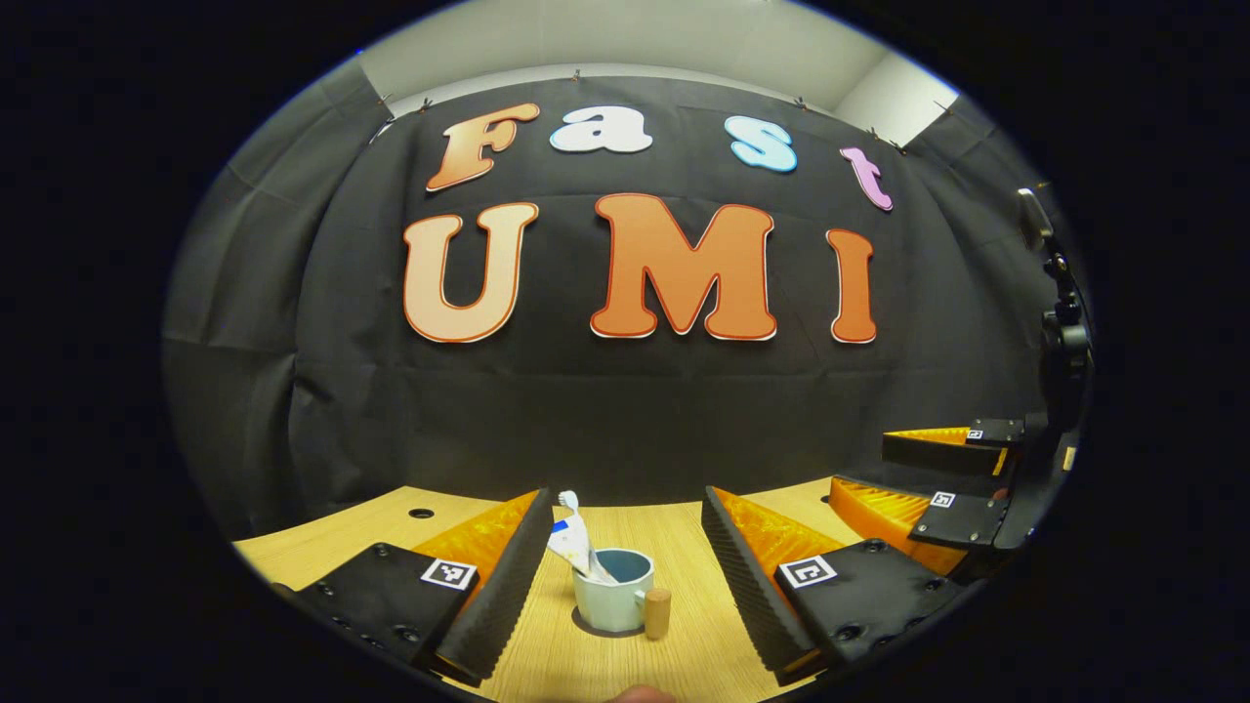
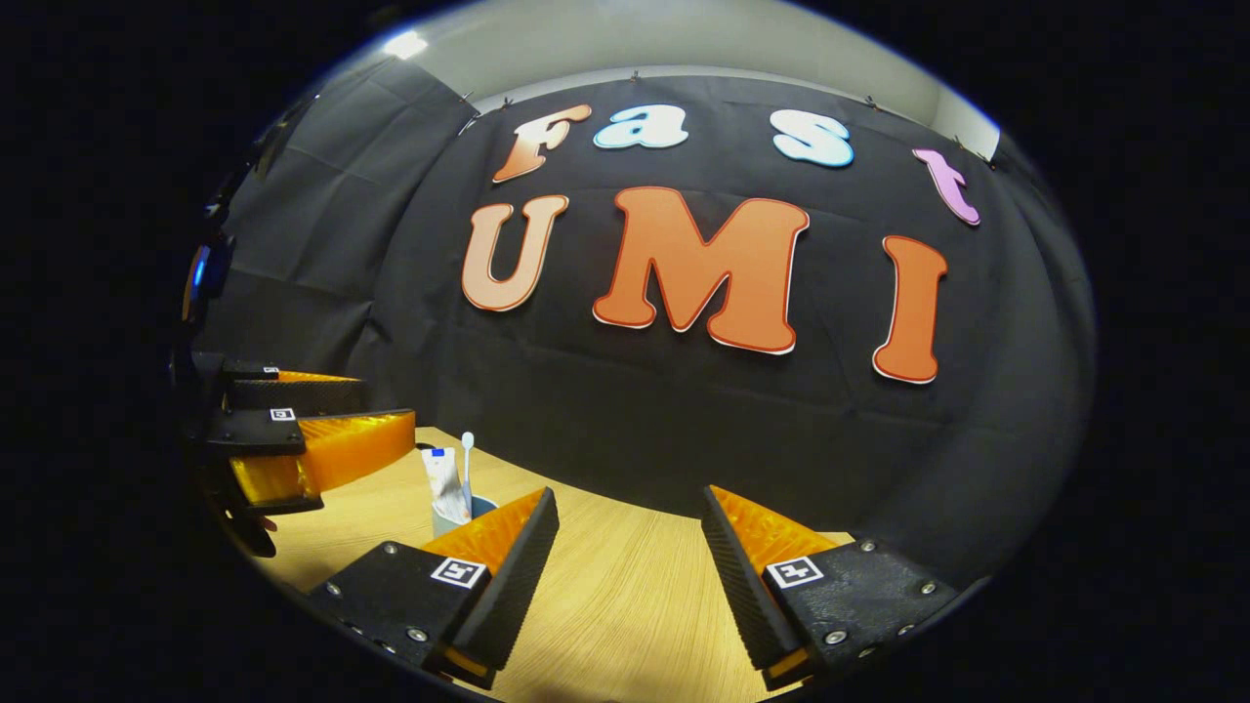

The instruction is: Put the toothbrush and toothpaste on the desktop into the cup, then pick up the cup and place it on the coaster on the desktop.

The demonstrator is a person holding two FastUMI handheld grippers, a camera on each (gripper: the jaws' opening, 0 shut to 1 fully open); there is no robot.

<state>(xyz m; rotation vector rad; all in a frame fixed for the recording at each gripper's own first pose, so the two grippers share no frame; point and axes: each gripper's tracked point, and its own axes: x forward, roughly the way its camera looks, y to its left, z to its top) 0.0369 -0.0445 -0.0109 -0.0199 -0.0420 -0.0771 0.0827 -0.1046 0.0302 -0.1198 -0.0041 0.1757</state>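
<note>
A pale cup (image 1: 613, 598) with a blue inside and a wooden handle (image 1: 657, 612) stands on the wooden desktop (image 1: 674, 547). A toothpaste tube (image 1: 572, 545) and a white toothbrush (image 1: 568, 502) stand in it, leaning left. My left gripper (image 1: 625, 496) is open, its fingers on either side of the cup and apart from it. In the right gripper view the cup (image 2: 480, 507) is half hidden behind my own left finger, with the toothpaste (image 2: 445, 488) and toothbrush (image 2: 467, 467) sticking up. My right gripper (image 2: 627, 493) is open over bare desktop.
The right gripper (image 1: 933, 488) hovers at the right of the left gripper view, jaws apart. The left gripper (image 2: 303, 439) shows at the left of the right gripper view. A small hole (image 1: 421, 513) sits in the desktop's far left. The black cloth wall closes the back.
</note>
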